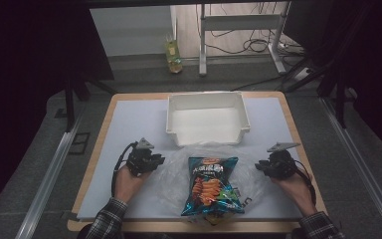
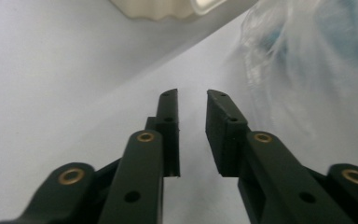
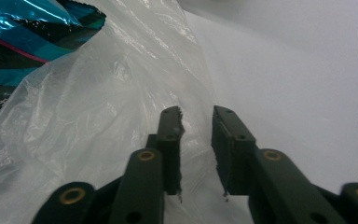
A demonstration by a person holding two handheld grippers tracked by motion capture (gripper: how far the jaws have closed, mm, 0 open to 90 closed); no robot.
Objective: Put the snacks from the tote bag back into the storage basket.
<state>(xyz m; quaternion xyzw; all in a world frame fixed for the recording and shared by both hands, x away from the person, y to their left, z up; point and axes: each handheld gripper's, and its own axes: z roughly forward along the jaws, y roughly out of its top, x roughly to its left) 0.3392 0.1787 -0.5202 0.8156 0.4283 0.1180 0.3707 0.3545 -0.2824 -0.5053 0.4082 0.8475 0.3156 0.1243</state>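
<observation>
Crinkled clear plastic bag [image 1: 179, 174] lies spread on the worktop [image 1: 129, 124], a blue crisp packet [image 1: 211, 186] resting on top of it, just in front of the white bin [image 1: 208, 119]; the left hand-held gripper [image 1: 155, 160] sits beside the bag's left edge, jaws a little apart and empty; the right hand-held gripper [image 1: 262, 167] mirrors it at the right edge, likewise slightly open, gripping nothing; I'd pinch only film, low at each rim, keeping clear of the packet.
</observation>
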